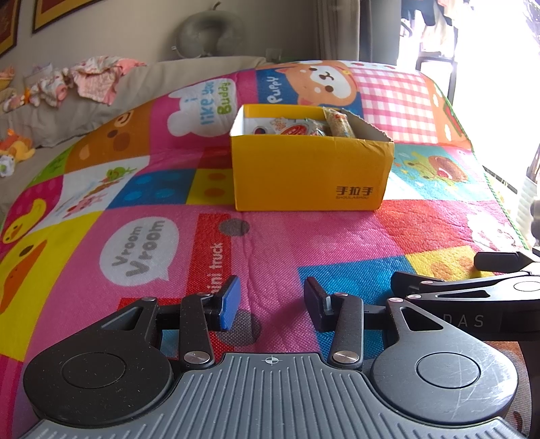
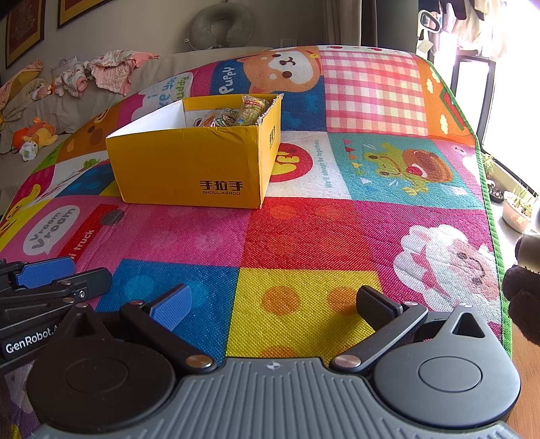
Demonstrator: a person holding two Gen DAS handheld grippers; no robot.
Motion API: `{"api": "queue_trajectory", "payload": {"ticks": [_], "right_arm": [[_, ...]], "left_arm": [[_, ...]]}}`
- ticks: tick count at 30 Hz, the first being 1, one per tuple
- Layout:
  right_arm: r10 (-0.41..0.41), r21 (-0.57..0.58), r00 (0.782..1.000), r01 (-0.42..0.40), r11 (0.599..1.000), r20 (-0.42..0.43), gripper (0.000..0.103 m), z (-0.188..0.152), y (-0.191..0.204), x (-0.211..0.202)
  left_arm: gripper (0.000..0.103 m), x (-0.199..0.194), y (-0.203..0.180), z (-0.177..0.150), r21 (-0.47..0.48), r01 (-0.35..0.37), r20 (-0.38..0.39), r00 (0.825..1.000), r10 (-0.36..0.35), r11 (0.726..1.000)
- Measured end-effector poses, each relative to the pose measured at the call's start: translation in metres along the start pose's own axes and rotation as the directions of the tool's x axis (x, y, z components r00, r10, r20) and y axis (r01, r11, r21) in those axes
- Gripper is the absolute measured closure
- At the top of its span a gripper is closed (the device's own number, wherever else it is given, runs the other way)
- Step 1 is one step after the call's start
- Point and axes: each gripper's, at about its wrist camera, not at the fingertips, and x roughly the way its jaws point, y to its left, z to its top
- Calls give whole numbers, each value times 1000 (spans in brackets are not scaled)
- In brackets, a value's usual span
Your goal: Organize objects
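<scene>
A yellow cardboard box stands on the colourful play mat, ahead of both grippers; it also shows in the right wrist view. Several snack packets lie inside it, also seen in the right wrist view. My left gripper is open and empty, low over the mat, well short of the box. My right gripper is open wide and empty, beside the left one. The right gripper's fingers show at the right edge of the left view; the left gripper's fingers show at the left edge of the right view.
A grey sofa with crumpled clothes and soft toys lies behind the mat on the left. A neck pillow hangs on the wall. The mat's green edge runs along the right, with plant pots beyond.
</scene>
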Motion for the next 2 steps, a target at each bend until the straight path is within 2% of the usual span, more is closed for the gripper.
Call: {"api": "queue_trajectory", "payload": {"ticks": [2], "right_arm": [[0,0,1000,0,1000,0,0,0,0,0]], "left_arm": [[57,0,0,0,1,-1,0,1000,1,1000]]}}
